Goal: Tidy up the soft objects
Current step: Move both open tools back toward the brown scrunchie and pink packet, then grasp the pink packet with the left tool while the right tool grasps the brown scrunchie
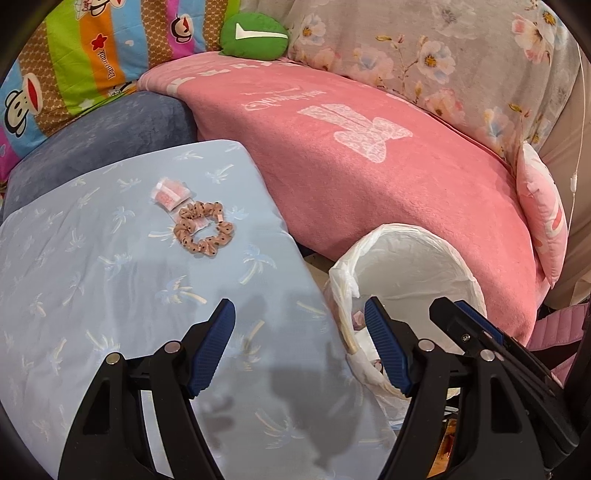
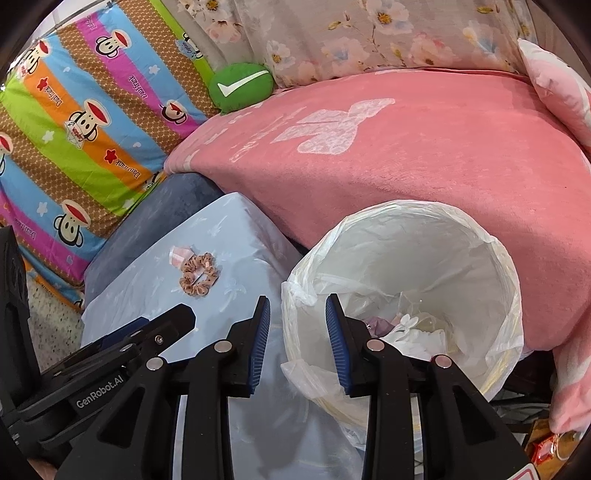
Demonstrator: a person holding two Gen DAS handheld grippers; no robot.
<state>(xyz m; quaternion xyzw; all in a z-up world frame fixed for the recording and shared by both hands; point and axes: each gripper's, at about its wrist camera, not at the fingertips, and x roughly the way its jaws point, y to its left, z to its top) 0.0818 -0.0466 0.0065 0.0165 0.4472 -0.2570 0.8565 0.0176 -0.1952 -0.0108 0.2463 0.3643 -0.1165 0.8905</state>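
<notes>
A tan polka-dot scrunchie [image 1: 203, 229] [image 2: 198, 275] lies on a light blue palm-print cloth [image 1: 110, 295] [image 2: 229, 251], touching a small pink-and-white packet [image 1: 170, 192] [image 2: 179, 256]. My left gripper [image 1: 299, 314] is open with nothing in it, low over the cloth's near edge and well short of the scrunchie. My right gripper [image 2: 297, 314] is also open, its right finger over the rim of a white bag-lined bin [image 2: 406, 280] [image 1: 406, 266]. The other gripper's black body [image 2: 110, 347] shows at the left of the right wrist view.
A pink blanket [image 1: 369, 166] [image 2: 406, 147] covers the surface behind. A green check-mark cushion [image 1: 255, 35] [image 2: 240, 86], a striped cartoon-monkey cover [image 1: 74, 66] [image 2: 74, 129], a floral quilt [image 1: 443, 55], a blue-grey cushion [image 1: 110, 129] and a pink pillow [image 1: 543, 218] surround it. Crumpled scraps [image 2: 406, 328] lie in the bin.
</notes>
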